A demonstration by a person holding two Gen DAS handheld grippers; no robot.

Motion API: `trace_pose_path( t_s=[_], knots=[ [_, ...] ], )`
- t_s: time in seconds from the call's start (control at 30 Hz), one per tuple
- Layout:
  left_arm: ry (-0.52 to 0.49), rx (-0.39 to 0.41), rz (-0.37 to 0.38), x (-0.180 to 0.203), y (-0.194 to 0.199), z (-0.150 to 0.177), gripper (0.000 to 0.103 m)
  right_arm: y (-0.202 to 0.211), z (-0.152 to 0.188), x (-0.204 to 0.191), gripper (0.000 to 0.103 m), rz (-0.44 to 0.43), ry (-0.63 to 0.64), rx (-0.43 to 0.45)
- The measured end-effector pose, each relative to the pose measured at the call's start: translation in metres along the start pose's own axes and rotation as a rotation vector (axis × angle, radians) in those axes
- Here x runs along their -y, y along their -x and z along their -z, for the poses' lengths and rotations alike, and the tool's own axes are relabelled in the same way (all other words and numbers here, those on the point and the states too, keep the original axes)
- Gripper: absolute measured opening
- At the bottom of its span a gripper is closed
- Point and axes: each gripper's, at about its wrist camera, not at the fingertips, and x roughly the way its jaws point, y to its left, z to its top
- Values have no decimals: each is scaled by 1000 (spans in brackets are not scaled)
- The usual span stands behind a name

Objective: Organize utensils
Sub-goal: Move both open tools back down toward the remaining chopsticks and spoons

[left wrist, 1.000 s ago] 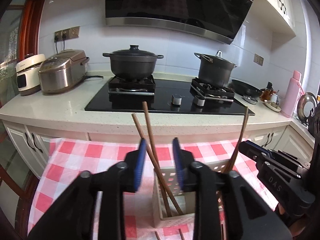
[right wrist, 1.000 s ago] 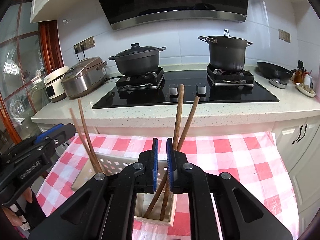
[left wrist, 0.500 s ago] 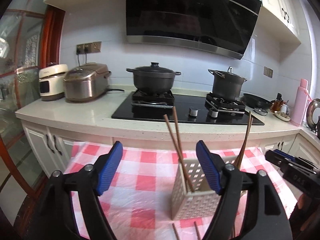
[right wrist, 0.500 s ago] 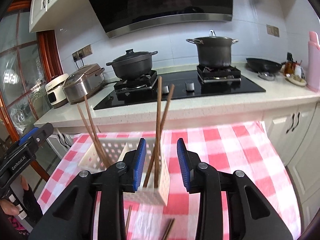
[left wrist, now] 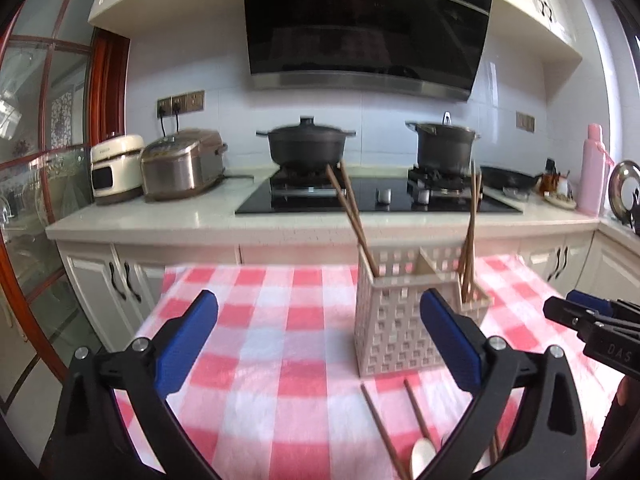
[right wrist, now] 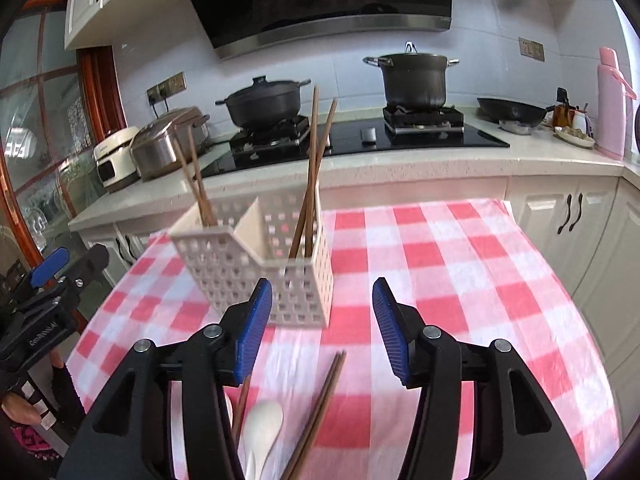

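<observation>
Between picks: both claws empty, jaws just been opening, left claw (left wrist: 320, 344) widest, right claw (right wrist: 322, 328) about half; white basket (right wrist: 256, 268) mid-frame on checked bench (right wrist: 460, 280), chopstick pairs (right wrist: 310, 184) standing in both compartments; next, drop to loose chopsticks (right wrist: 316, 412) and spoon (right wrist: 262, 428) at bottom centre, close on one

Both views are bright with soft, even daylight; the white tiles behind the range hood (left wrist: 366, 24) read slightly washed out and cool. The hood's glossy black face carries faint reflections, and the hob (right wrist: 400, 136) below it shows pale glare. Shadows on the checked cloth (left wrist: 280, 320) are weak. Fisheye bending is strong: cabinets beside the hood curve, and black vignette fills the corners. Motion blur softens the cloth and the white holder (right wrist: 256, 272) below the hood; the spoon (right wrist: 262, 432) nearest the lens is smeared.
</observation>
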Motion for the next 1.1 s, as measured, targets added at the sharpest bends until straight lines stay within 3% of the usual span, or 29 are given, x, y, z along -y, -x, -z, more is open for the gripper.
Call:
trace_pose_path(
  t_s=[0.27, 0.53, 0.7, 1.1],
  knots=[
    [20, -85, -15, -5, 1, 53, 98, -12, 47, 5, 51, 26, -25, -92],
    [5, -121, -40, -13, -4, 80, 98, -25, 79, 6, 50, 67, -36, -167],
    [-9, -144, -54, -17, -9, 88, 98, -39, 87, 5, 32, 94, -36, -227],
    [-18, -168, -59, -20, -16, 91, 98, -54, 86, -3, 23, 92, -41, -290]
  ],
)
